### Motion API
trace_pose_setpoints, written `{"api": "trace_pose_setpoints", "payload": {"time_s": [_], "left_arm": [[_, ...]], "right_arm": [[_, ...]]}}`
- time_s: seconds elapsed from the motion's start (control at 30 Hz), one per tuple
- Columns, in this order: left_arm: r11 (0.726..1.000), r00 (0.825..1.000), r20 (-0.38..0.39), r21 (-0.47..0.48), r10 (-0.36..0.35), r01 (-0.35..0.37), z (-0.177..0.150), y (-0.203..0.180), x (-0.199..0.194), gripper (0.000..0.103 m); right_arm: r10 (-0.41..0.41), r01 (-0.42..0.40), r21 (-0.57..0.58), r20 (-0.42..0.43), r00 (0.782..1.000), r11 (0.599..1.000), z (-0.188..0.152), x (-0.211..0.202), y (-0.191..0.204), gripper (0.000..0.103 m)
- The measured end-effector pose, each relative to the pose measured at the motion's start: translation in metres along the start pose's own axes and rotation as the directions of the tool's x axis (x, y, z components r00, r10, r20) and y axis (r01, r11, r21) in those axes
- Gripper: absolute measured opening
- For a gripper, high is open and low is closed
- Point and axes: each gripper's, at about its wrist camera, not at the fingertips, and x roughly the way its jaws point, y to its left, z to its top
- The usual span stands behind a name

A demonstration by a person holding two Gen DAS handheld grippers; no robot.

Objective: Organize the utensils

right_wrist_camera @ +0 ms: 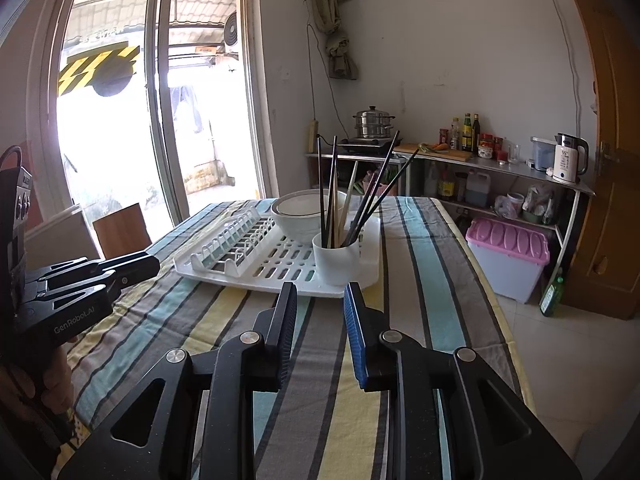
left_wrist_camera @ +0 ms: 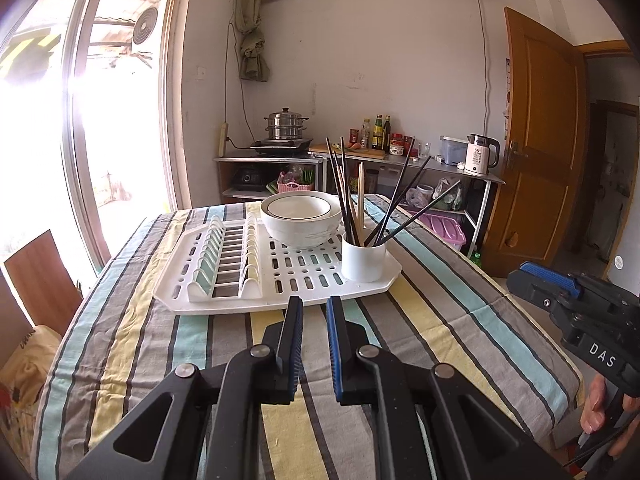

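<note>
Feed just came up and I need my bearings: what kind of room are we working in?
Likely a home kitchen and dining room: a steamer pot on a cooktop, an electric kettle on the shelf, and a dish rack on a table with a striped cloth.

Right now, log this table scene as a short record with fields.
surface: table with striped cloth
rack: white dish rack lying on the cloth
bowls: stacked white bowls on the rack
holder: white cup at the rack's near right corner
utensils: chopsticks standing in the cup, dark and pale mixed
left gripper: fingers slightly apart, empty
right gripper: fingers apart, empty
</note>
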Motion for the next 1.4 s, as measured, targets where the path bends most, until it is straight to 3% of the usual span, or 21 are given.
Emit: {"api": "trace_pose_setpoints", "payload": {"time_s": [0.57, 1.4], "left_arm": [[0.998, 0.997, -0.065, -0.031, 0.044, -0.046, -0.045, 0.009, -0.010, 0.011], [0.999, 0.994, -0.098, -0.028, 0.043, -0.046, -0.052, 0.010, 0.002, 0.011]], "right_arm": [[-0.037, 0.037, -0.008, -0.042, 0.998, 0.999, -0.037, -0.012, 0.013, 0.025], [-0.025, 0.024, -0.011, -0.084, 0.996, 1.000, -0.041, 0.002, 0.015, 0.026]]}}
